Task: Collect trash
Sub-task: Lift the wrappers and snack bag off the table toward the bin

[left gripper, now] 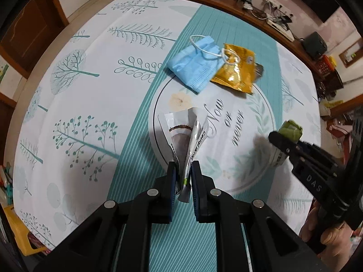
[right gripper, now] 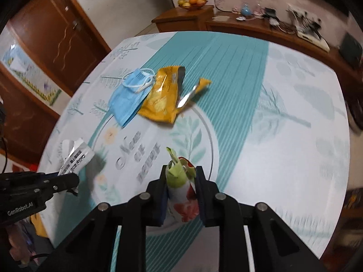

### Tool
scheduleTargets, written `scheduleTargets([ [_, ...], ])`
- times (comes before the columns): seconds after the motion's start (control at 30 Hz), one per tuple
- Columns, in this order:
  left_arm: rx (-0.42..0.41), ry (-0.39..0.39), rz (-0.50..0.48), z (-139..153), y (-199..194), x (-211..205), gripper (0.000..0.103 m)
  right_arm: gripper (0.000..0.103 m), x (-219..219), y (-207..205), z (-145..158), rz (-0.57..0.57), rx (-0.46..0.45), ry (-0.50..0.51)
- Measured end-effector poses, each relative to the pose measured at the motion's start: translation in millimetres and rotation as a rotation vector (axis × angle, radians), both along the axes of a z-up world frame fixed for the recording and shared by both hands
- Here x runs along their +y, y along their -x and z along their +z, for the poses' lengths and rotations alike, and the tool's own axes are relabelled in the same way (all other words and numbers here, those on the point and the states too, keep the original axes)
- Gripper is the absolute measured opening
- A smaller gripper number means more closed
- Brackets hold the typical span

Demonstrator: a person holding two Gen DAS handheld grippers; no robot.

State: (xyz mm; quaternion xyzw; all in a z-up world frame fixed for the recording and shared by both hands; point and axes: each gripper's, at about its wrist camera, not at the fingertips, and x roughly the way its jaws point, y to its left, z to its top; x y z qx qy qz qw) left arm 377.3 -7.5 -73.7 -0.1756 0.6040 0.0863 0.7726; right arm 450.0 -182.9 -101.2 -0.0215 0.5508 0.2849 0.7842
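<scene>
My left gripper point(left gripper: 183, 174) is shut on a crumpled white and silver wrapper point(left gripper: 186, 136), held just above the tablecloth; the same wrapper point(right gripper: 74, 156) shows at the left of the right wrist view. My right gripper point(right gripper: 180, 176) is shut on a crumpled green, white and red packet point(right gripper: 181, 188), whose green end point(left gripper: 291, 129) sticks out at the right of the left wrist view. Farther back on the table lie a blue face mask point(left gripper: 195, 64) point(right gripper: 128, 96) and a yellow snack bag point(left gripper: 237, 69) point(right gripper: 162, 95), touching each other. A torn yellow and silver strip point(right gripper: 195, 90) lies beside the bag.
The table point(right gripper: 295, 136) wears a white and teal cloth with tree prints. A wooden sideboard point(left gripper: 261, 15) with cables and small devices runs behind it. A fruit bowl point(right gripper: 192, 3) stands on a low cabinet. A yellow stool point(left gripper: 20, 233) sits at the lower left.
</scene>
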Motion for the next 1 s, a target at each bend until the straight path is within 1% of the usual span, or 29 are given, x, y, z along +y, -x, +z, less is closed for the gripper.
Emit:
scheduleTargets([
  [0.07, -0.013, 0.003, -0.017, 6, 9, -2, 0.011, 0.021, -5, 16, 3, -0.024, 0.014, -0.018],
  [0.17, -0.033, 0.003, -0.052, 18, 27, -5, 0.011, 0.021, -9, 43, 11, -0.063, 0.011, -0.026],
  [0.27, -0.063, 0.001, -0.1, 32, 48, -8, 0.011, 0.021, -13, 74, 24, -0.118, 0.008, -0.051],
  [0.4, -0.111, -0.003, -0.195, 55, 84, -12, 0.011, 0.021, -18, 117, 46, -0.192, 0.004, -0.115],
  [0.43, -0.121, 0.0, -0.22, 59, 93, -12, 0.011, 0.021, -17, 133, 55, -0.219, -0.001, -0.131],
  [0.5, -0.139, 0.004, -0.277, 70, 114, -11, 0.011, 0.021, -16, 155, 66, -0.252, -0.012, -0.144],
  [0.67, -0.191, 0.015, -0.404, 92, 169, -4, 0.011, 0.021, -4, 228, 93, -0.334, -0.052, -0.153],
  [0.83, -0.242, 0.039, -0.491, 104, 221, 4, 0.011, 0.021, 12, 301, 105, -0.405, -0.067, -0.147],
  [1.0, -0.268, 0.062, -0.564, 104, 264, 14, 0.011, 0.021, 28, 365, 109, -0.485, -0.081, -0.139],
])
